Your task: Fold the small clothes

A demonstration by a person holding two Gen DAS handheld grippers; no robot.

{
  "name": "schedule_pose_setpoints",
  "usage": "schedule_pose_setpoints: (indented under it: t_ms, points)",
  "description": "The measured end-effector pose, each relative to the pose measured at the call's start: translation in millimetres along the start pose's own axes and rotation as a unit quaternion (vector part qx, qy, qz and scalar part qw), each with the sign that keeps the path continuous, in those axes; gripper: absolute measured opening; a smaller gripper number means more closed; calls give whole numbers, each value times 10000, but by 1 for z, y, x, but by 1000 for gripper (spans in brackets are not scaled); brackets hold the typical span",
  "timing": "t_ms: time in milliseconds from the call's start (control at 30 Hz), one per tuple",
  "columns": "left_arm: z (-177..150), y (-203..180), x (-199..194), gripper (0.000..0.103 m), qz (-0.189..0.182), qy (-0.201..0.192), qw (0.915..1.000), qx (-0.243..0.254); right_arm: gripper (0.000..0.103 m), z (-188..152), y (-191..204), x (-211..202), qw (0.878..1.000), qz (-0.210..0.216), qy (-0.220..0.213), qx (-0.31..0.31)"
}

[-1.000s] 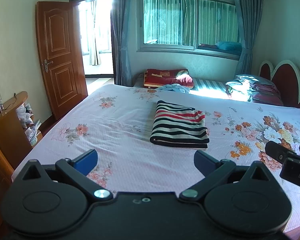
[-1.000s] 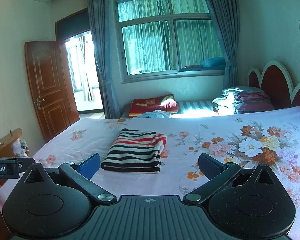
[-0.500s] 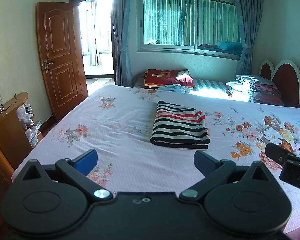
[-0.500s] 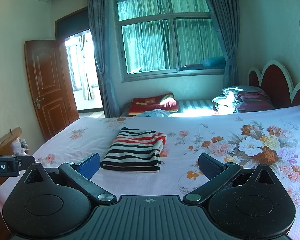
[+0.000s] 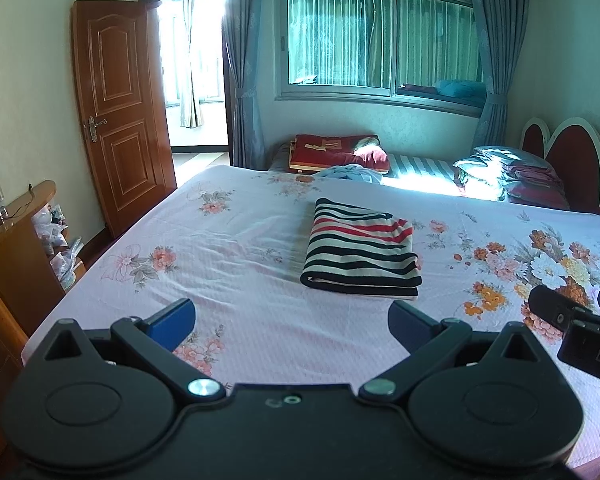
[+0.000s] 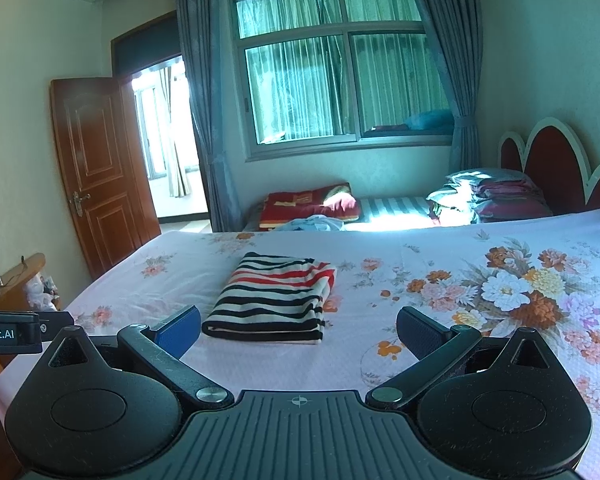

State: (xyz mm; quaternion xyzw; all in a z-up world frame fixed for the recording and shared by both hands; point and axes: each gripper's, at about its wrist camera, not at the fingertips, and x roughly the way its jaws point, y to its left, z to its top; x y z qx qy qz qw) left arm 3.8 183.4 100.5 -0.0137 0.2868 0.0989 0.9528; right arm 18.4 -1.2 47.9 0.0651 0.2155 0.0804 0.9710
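Door (image 5: pixel 120 108) first, at the far left, standing open beside a wooden shelf (image 5: pixel 16 236); then the bed (image 5: pixel 240 272) with its flowered sheet, filling the middle of both views. On that sheet lies the striped garment (image 5: pixel 362 256), already folded into a neat flat rectangle, well apart from both tools. The left gripper (image 5: pixel 290 314) hangs low over the near edge of the bed, jaws spread wide and holding nothing. To its right, the right gripper (image 6: pixel 298 326) sits the same way, wide and empty, with the garment (image 6: pixel 272 300) ahead of its left finger. Past the garment come the window (image 5: pixel 380 40), a heap of loose blue cloth (image 5: pixel 350 172) at the far edge of the bed, and the headboard (image 5: pixel 560 160) on the right.

The fold looks finished, so the main risk is undoing it. A finger dragged across the top layer would likely peel it back, since knit fabric catches easily. Pinching only one layer at the near edge would lift that layer alone and open the stack.
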Motion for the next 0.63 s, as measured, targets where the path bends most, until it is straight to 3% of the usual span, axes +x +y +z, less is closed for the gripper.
schedule_pose_setpoints:
  t_ms: [400, 533, 633]
  points:
    - [3, -3, 31, 100, -67, 131, 9999, 85, 103, -3, -4, 23, 9998, 0, 181, 49]
    - [7, -9, 57, 95, -97, 107, 9997, 208, 103, -6, -13, 45, 9992, -109, 368, 128]
    - [15, -9, 94, 103, -193, 284, 9993, 133, 103, -11, -21, 65, 9980, -264, 552, 143]
